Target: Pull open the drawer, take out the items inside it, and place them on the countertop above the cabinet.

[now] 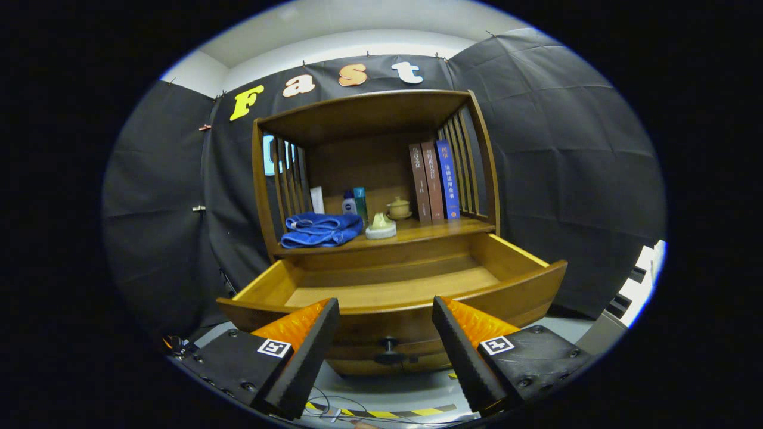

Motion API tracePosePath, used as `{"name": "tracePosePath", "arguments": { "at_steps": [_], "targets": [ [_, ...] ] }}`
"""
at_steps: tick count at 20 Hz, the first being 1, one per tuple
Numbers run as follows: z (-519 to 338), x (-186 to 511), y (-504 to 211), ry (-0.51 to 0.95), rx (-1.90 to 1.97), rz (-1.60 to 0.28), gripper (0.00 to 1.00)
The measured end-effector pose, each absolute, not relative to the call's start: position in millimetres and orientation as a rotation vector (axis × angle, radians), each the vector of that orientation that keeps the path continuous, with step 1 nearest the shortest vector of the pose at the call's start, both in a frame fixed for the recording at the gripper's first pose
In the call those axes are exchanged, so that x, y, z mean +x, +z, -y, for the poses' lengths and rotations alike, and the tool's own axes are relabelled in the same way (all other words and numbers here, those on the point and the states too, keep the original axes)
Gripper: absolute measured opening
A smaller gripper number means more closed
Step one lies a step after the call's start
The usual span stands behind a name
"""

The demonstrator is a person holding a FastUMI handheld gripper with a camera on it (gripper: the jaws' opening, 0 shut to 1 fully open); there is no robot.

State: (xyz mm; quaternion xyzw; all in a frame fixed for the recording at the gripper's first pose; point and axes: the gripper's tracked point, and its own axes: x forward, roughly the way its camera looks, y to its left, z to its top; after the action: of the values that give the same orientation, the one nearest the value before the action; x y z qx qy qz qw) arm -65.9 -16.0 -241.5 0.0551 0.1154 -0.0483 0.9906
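1. Warm, glossy brown wood makes up the cabinet [381, 119], a small piece with a curved top board and slatted sides, standing beyond the fingers against the black cloth wall.
2. The drawer [387, 286] is pulled well out toward the gripper [385, 310]; its long axis runs across the fingers, side to side, and its bowed front panel faces them. Its smooth wooden floor shows bare.
3. A small dark round knob [388, 351] sits on the drawer front, low between the two fingers.
4. The jaws stand released, spread wide apart with the drawer front seen in the gap, and they grip nothing. The inner faces of the fingers [304, 357] are ribbed.
5. On the countertop [429, 229] just beyond the drawer lies a soft, folded blue towel [322, 229], ahead of the left finger.
6. Beside the towel, roughly in line with the gap between the jaws, stands a pale rounded ceramic piece [381, 226], with a small lidded teacup-like pot [399, 208] behind it.
7. Behind the towel stand a white tube [317, 200] and two small upright bottles [354, 202], near the back panel.
8. Three hardback books [434, 180] stand upright at the right slats, spines facing the gripper: two brown, one blue.
9. Below the fingers, pale floor carries a yellow-and-black striped tape [387, 412] and thin loose cables.
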Motion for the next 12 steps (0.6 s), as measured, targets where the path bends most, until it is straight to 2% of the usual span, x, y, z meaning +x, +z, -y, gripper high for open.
{"name": "tracePosePath", "arguments": {
  "at_steps": [9, 12],
  "targets": [
    [15, -36, -314, -0.096, 0.097, -0.362, 0.99],
    [16, -35, -312, -0.096, 0.093, -0.343, 0.99]
  ]
}}
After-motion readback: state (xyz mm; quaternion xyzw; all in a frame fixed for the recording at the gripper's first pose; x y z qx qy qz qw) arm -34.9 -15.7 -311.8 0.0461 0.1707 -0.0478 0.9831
